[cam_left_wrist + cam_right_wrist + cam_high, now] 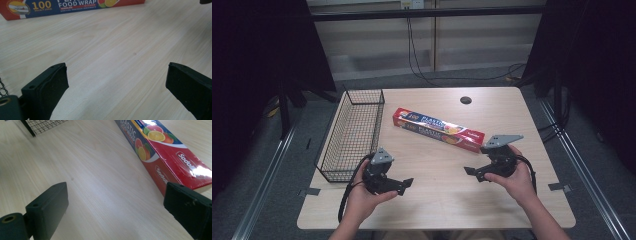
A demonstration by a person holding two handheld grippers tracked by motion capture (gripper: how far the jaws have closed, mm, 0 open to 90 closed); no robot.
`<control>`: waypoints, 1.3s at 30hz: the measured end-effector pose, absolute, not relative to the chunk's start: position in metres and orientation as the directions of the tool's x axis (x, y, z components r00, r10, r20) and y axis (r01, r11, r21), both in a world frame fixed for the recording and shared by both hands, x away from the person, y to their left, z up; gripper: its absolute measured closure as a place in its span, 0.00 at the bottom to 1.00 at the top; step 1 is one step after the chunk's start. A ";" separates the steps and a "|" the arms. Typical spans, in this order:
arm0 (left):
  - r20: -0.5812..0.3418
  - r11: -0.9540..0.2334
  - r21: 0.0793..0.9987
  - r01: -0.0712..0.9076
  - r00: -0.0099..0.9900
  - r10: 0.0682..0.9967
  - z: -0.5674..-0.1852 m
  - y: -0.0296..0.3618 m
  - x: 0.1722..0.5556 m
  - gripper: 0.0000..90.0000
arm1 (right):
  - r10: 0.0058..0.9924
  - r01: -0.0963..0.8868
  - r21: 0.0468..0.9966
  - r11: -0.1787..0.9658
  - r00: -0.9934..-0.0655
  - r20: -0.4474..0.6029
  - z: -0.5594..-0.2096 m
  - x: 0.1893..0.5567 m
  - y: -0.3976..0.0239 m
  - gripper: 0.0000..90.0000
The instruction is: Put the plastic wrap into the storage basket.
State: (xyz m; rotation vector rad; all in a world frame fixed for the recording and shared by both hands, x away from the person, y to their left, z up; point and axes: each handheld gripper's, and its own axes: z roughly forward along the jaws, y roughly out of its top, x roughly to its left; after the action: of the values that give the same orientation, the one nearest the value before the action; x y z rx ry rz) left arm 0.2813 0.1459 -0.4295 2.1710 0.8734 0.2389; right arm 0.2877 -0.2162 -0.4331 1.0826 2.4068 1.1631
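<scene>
At the far left of the tabletop [437, 200] we see a black wire basket [352, 132], set lengthwise along the left edge. Just in front of its near end, our left hand [362, 197] holds the left gripper [407, 184], which points toward the middle of the tabletop. Its fingers [47, 87] stand wide apart with nothing between them but bare wood; they grip nothing. Moving to the middle, the food wrap box [438, 129] lies flat and slanted, its left end near the basket and its right end reaching toward our right side. Further right, our right hand [514, 180] holds the right gripper [469, 172] just in front of the box's right end, apart from it and aimed leftward. Its fingers [47, 207] are likewise spread fully and hold nothing; in the right gripper view the box [170, 157] lies close beyond the right-hand finger.
</scene>
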 end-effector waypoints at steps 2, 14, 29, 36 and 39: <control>-0.111 -0.472 0.713 0.519 0.748 0.655 -0.430 0.145 0.282 0.04 | 0.715 0.511 0.756 0.409 -0.694 0.083 -0.434 0.288 -0.216 0.07; -0.127 -0.479 0.710 0.516 0.763 0.634 -0.432 0.140 0.281 0.05 | 0.714 0.523 0.715 0.464 -0.699 0.048 -0.432 0.315 -0.207 0.06; -0.140 -0.483 0.703 0.523 0.767 0.626 -0.432 0.141 0.282 0.05 | 0.690 0.519 0.657 0.547 -0.723 -0.003 -0.427 0.359 -0.190 0.07; -0.150 -0.480 0.704 0.523 0.770 0.620 -0.433 0.139 0.282 0.05 | 0.678 0.507 0.640 0.577 -0.734 -0.030 -0.421 0.374 -0.184 0.07; -0.149 -0.483 0.702 0.523 0.772 0.618 -0.433 0.139 0.282 0.05 | 0.679 0.511 0.642 0.572 -0.734 -0.021 -0.420 0.378 -0.183 0.07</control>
State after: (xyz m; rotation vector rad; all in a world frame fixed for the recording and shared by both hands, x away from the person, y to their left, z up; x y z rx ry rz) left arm 0.2820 0.1386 -0.4331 2.1885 0.8461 0.1578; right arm 0.3784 -0.1832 -0.4205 0.9836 2.5415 0.9119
